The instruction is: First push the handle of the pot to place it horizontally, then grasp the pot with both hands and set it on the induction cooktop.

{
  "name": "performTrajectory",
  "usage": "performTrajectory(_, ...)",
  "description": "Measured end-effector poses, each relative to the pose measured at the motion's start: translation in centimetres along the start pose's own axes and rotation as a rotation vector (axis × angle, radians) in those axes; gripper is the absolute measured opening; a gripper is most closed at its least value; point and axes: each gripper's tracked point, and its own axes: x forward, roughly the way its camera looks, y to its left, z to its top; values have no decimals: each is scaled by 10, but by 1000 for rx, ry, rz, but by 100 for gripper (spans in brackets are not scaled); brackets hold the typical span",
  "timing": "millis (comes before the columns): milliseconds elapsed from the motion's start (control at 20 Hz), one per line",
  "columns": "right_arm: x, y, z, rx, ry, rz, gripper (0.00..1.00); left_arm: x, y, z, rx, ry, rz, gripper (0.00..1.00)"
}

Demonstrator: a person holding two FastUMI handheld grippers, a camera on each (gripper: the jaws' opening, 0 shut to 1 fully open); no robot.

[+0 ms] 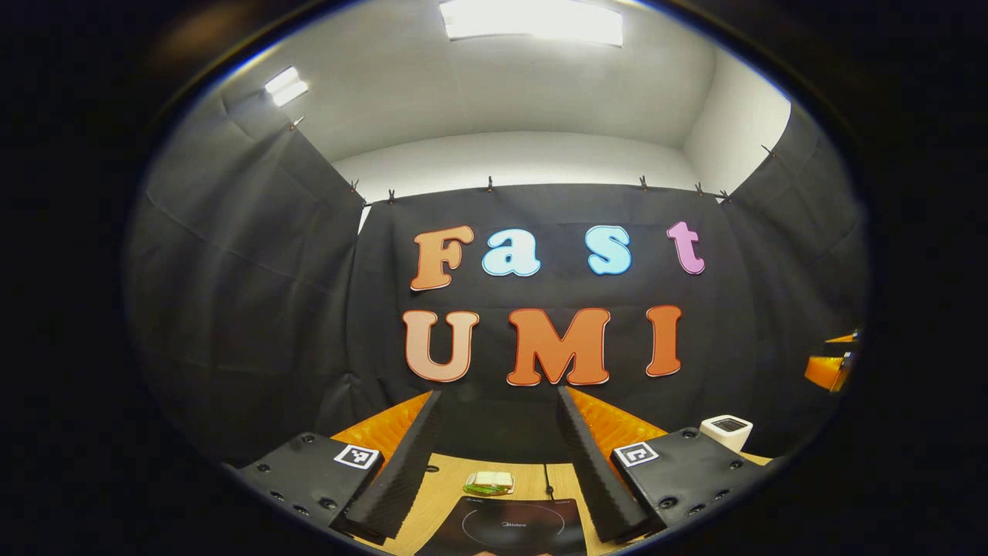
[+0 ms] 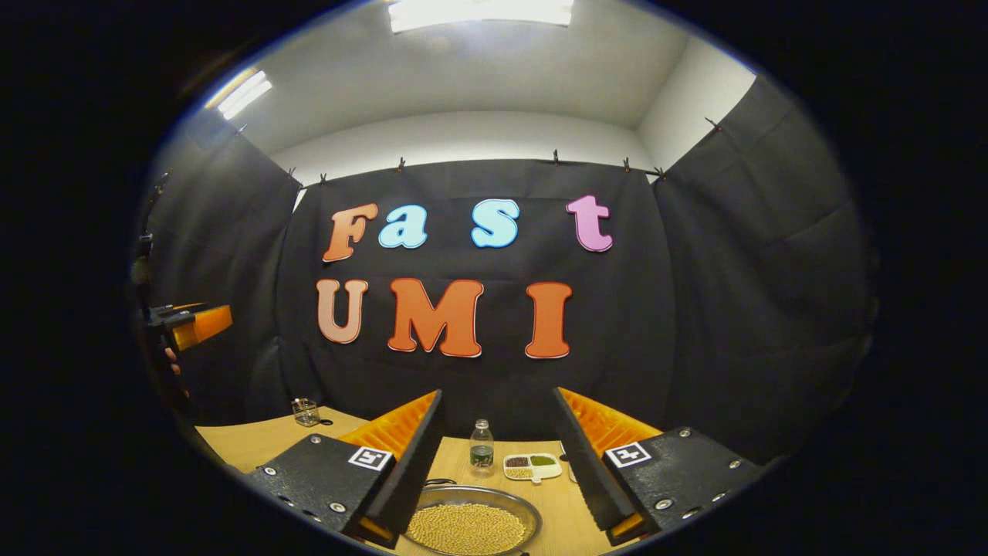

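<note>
left tool (image 1: 494,471) released, cooktop (image 1: 505,527) seen at 6 o'clock | right tool (image 2: 494,463) released, pot (image 2: 471,527) of beans at 6 o'clock | handle hidden; should be found, then pushed slowly sideways

Count on the desk (image 2: 231,440): one induction cooktop (image 1: 505,527), one small wrapped item (image 1: 488,483) just behind it, and one white box-shaped device (image 1: 726,431) to the side. Further count: one round metal pan of pale beans (image 2: 469,527), one capped bottle (image 2: 482,446), one divided dish (image 2: 532,466) with three filled compartments, and one small glass container (image 2: 306,412). Grippers: two, namely the left gripper (image 1: 498,463) and the right gripper (image 2: 494,463), each with two fingers spread apart.
</note>
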Motion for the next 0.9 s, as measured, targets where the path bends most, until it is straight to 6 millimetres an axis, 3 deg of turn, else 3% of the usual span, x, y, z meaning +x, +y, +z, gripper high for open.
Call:
performTrajectory(400,-7,4,-85,91,231,59,51,4,3,-10,-16,30,2,97)
performTrajectory(500,-12,11,-105,115,295,89,41,4,-6,-15,-39,49,-28,97)
performTrajectory(550,-15,13,-116,118,324,102,39,3,-10,-17,-44,57,-42,92)
performTrajectory(650,-20,16,-133,120,372,115,29,5,-10,-19,-43,69,-47,97)
performTrajectory(900,-32,22,-171,150,470,137,13,7,-9,-22,-42,76,-40,97)
